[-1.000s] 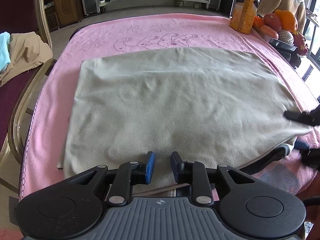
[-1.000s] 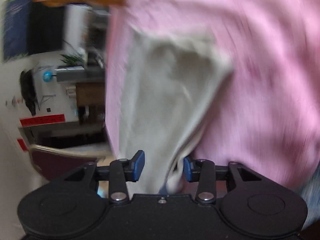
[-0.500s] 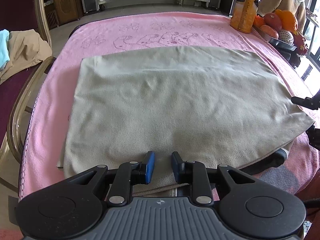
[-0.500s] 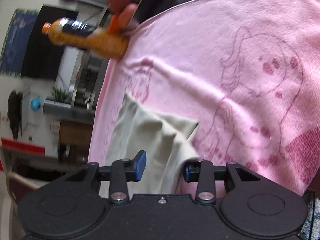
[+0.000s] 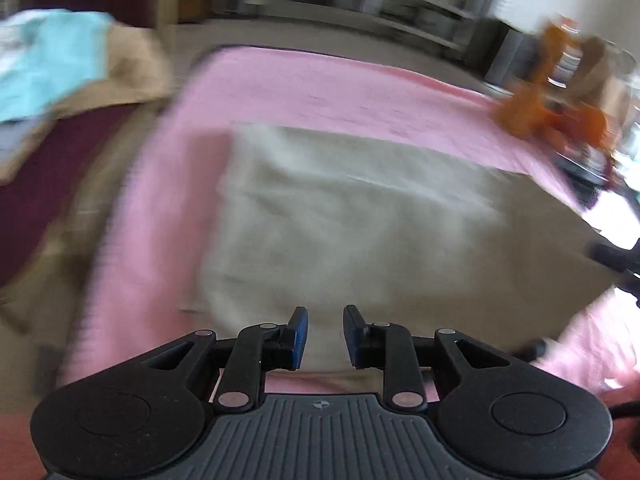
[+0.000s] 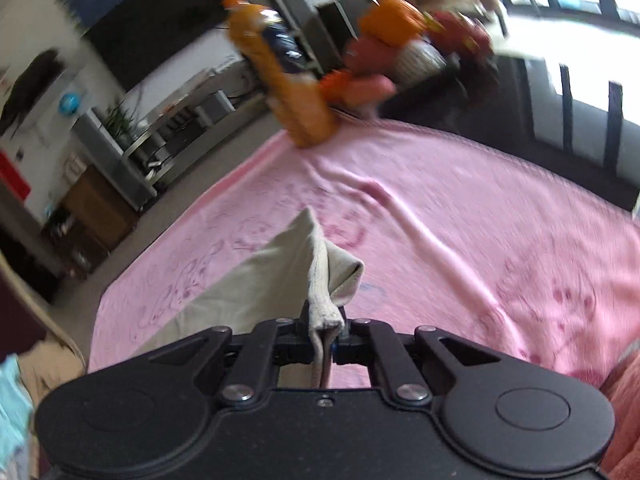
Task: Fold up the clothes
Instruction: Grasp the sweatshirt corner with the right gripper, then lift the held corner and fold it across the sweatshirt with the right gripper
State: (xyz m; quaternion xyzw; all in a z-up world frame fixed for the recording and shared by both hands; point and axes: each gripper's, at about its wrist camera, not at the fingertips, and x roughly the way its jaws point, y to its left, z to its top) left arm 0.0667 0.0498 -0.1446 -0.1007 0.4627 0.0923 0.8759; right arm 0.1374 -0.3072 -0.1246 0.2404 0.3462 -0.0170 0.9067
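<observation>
The right gripper [image 6: 325, 340] is clamped on a bunched corner of the beige garment [image 6: 256, 280], whose doubled hem hangs down between the closed jaws while a loose fold stands up in a peak just beyond them; only the right wrist view shows this grip. The left gripper [image 5: 323, 334] has its blue-padded jaws parted with nothing between them, poised just above the near edge of the same garment [image 5: 360, 224], which in that view lies spread nearly flat across the pink blanket [image 5: 320, 84]. At the right edge of the left wrist view a dark, blurred shape sits by the cloth's right corner; it cannot be made out clearly. The left view is heavily smeared, yet it shows what the other barely catches: a pile of turquoise and tan clothes [image 5: 68, 64] on a dark maroon seat at the far left, of which the right view has only a sliver in its near left corner. The right wrist view looks along the blanket [image 6: 460, 240], printed with faint cartoon outlines, to an orange drink bottle [image 6: 280, 80] with a dark label standing at the far edge, and beside it a heap of fruit [image 6: 400, 48] in a dark bowl. The label's lettering is too blurred to read. Beyond are a wooden cabinet, metal shelving and bright windows at the far right. No hand or sleeve can be told in either view.
</observation>
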